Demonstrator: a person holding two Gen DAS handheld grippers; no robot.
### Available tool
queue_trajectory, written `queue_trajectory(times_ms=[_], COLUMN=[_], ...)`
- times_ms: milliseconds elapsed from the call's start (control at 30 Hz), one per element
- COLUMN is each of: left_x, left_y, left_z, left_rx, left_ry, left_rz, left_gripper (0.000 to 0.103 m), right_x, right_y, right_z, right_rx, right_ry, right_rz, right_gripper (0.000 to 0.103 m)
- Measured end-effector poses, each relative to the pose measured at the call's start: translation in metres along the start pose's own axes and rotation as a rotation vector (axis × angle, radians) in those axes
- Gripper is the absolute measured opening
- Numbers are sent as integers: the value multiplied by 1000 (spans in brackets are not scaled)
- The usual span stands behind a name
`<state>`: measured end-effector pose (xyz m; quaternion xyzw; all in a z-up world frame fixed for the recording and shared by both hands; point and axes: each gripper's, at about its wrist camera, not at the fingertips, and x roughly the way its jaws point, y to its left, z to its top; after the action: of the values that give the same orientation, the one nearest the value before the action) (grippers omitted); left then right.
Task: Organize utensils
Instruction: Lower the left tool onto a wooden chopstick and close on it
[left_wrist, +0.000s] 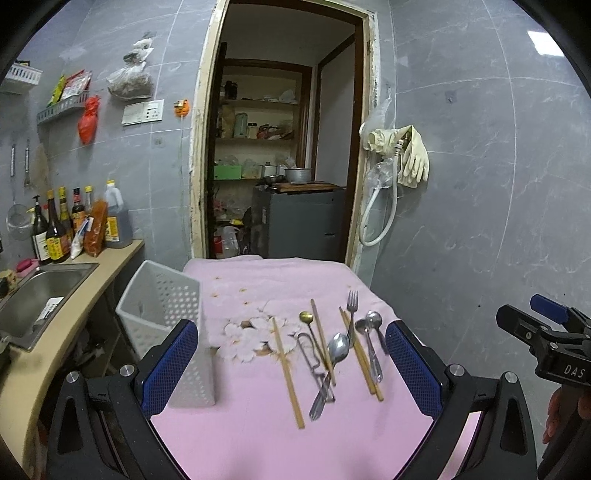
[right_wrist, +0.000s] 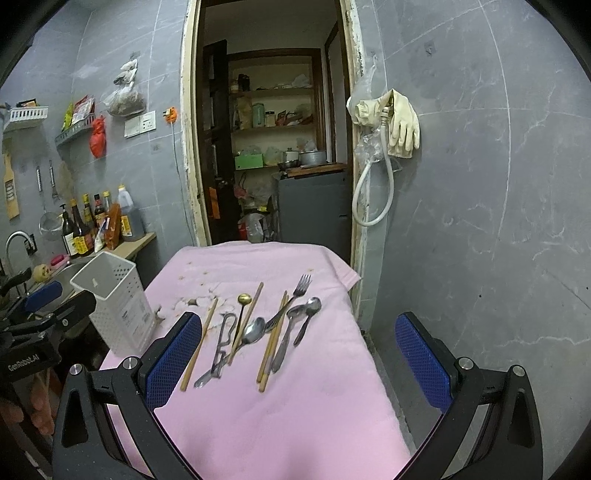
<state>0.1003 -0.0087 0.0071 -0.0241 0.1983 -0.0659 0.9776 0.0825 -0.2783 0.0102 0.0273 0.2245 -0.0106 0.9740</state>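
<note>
Plainly, for the left gripper (left_wrist: 290, 328): hangs over the near end of the pink cloth (left_wrist: 258, 424), keeps its blue pads spread wide, pinches nothing. Frames most of the utensils between its two fingers in the left wrist view.

For the right gripper (right_wrist: 298, 319): hangs over the same cloth (right_wrist: 295, 406) a bit more to the right, also stands wide apart, also grips nothing. Shows again at the right border of the left wrist view (left_wrist: 532, 317), well apart from the utensils.

For the utensils: lie loose in a rough row across the middle of the cloth, none in the holder as far as visible.
- Single chopstick (left_wrist: 288, 373), furthest left.
- Wire-like metal tool (left_wrist: 310, 354) just beside it; cannot tell what kind.
- Gold spoon (left_wrist: 306, 316) with thin handle, beside one more chopstick.
- Large steel spoon (left_wrist: 338, 347), crosses over the metal tool.
- Pair of chopsticks (left_wrist: 360, 354), touching each other.
- Fork (left_wrist: 352, 306), tines toward the doorway.
- Two small spoons (left_wrist: 371, 332), furthest right.

For the white utensil holder (left_wrist: 162, 306): stands upright at the left edge of the cloth, perforated walls, mouth open upward. Looks empty from the right wrist view (right_wrist: 114, 302).

Beyond, on the left: steel sink (left_wrist: 40, 295) and sauce bottles (left_wrist: 59, 225) on the counter.
</note>
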Motion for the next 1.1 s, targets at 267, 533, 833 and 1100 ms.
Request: queue_trajectory(times_ms=[267, 533, 833, 1100], left_x=[51, 123, 196, 253], left_y=[-14, -27, -35, -31], left_z=[10, 15, 13, 0], left_rx=[2, -12, -5, -40], left_ry=[34, 83, 136, 217], left_rz=[1, 25, 45, -12], left_gripper=[102, 102, 102, 88], right_x=[54, 133, 226, 289], right_y=[-13, -32, -44, -51], right_z=[16, 31, 30, 15], right_rx=[-33, -63, -68, -63], right_ry=[17, 55, 117, 182], right_rz=[32, 73, 138, 217], right_gripper=[102, 102, 102, 102])
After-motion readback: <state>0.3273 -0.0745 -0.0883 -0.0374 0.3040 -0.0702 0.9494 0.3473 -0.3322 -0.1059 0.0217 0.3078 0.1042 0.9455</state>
